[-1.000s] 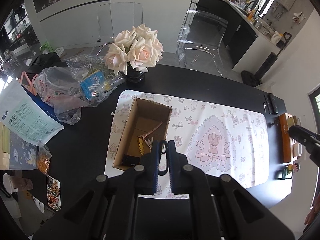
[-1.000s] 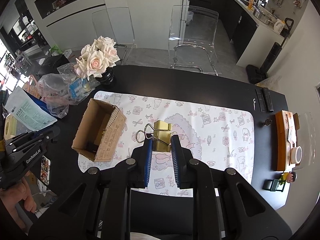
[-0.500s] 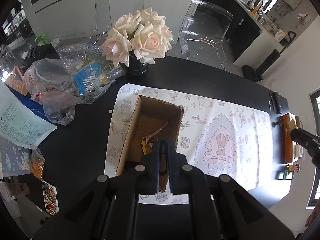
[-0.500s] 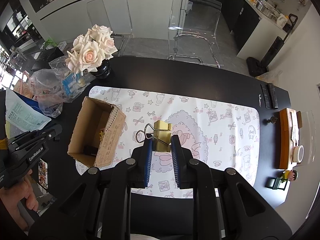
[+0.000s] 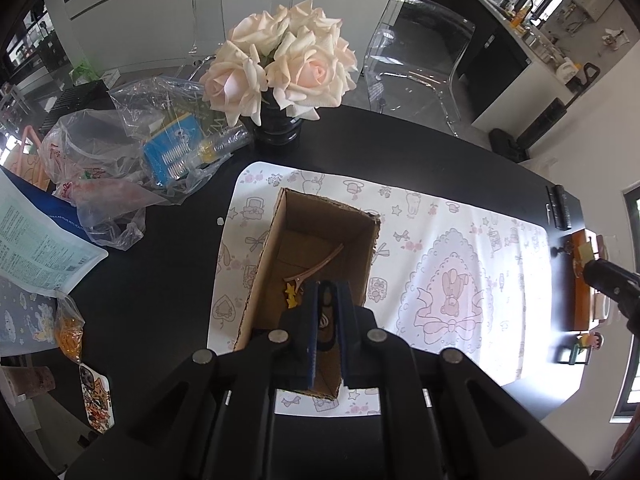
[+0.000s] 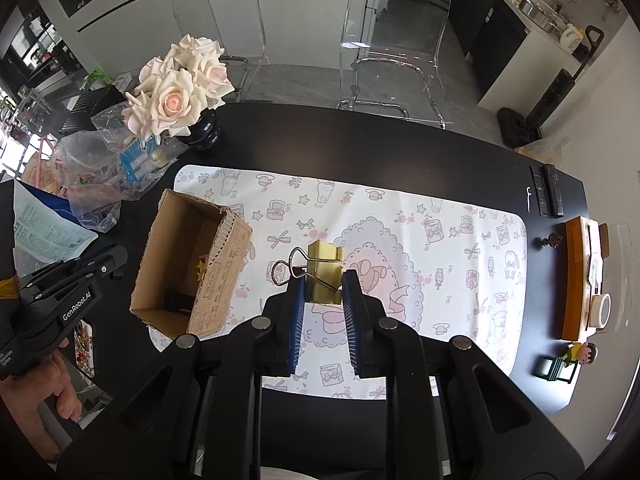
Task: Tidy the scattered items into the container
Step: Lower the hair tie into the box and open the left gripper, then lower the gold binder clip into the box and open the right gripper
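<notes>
An open cardboard box [image 5: 276,240] [image 6: 224,256] stands on the left part of a patterned white mat [image 5: 460,248] [image 6: 400,216]. Inside it lie a pink hair clip [image 5: 316,266], a small yellow item [image 5: 291,294] and a black item [image 6: 180,301]. My left gripper [image 5: 326,292] hangs over the box's near end, jaws nearly closed on a dark looped item [image 5: 326,320]. My right gripper [image 6: 323,276] is shut on a gold binder clip [image 6: 323,276], held above the mat right of the box.
A vase of pale roses [image 5: 280,68] stands behind the box. Plastic bags with packets [image 5: 132,152] and a printed pouch [image 5: 36,236] lie to the left. A wooden tray [image 6: 584,276], a tape roll [image 6: 600,306] and a figurine [image 6: 576,356] sit at the table's right edge.
My left gripper has moved forward over the box with its dark item. My right gripper has stayed nearly still, holding the gold binder clip.
</notes>
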Tool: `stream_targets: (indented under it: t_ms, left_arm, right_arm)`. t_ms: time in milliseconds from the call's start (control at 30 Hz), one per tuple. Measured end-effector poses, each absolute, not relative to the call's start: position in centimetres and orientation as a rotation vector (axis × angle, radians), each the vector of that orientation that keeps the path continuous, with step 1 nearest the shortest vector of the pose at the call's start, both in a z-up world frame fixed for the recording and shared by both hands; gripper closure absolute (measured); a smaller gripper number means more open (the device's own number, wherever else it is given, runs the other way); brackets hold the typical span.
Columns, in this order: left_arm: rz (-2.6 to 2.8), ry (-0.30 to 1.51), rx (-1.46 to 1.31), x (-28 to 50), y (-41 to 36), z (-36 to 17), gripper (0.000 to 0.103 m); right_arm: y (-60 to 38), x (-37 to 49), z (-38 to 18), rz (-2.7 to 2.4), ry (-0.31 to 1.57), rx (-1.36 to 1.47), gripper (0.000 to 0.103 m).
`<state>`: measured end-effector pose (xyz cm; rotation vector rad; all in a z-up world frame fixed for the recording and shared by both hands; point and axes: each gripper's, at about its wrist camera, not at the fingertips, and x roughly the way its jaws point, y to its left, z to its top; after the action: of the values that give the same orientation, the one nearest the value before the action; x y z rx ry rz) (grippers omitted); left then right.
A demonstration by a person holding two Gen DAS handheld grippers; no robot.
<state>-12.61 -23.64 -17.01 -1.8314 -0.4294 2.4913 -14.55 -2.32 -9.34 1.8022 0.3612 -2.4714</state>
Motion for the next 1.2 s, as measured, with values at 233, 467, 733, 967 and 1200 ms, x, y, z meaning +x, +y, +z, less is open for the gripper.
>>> stream_targets:
  t_ms: [233, 467, 733, 967, 1200]
  left_arm:
    - [2.474, -0.441, -1.833, -12.7, -23.7, -17.6, 0.093]
    - [2.483, -0.427, -1.845, -12.8, -23.8, -17.9, 0.085]
    - [2.514, -0.443, -1.817, -12.6, -24.1, -17.5, 0.031]
    - [2.512, -0.449, -1.834, -11.9, -24.1, -17.5, 0.03]
    - [2.527, -0.498, -1.846, -10.6, -25.0, -17.3, 0.03]
  right_arm:
    - [-2.3, -14.6, -9.7, -2.463, 0.362, 1.819, 0.084]
    - [-2.2, -14.6, -9.8, -2.463, 0.357, 1.823, 0.084]
    - [-2.1, -14.6, -10.0, -2.457, 0.355, 1.826, 0.084]
    - [-2.2, -14.5, -10.1, -2.446, 0.364, 1.82, 0.084]
    - [-4.1, -14.5, -10.4, -2.406, 0.4, 1.785, 0.084]
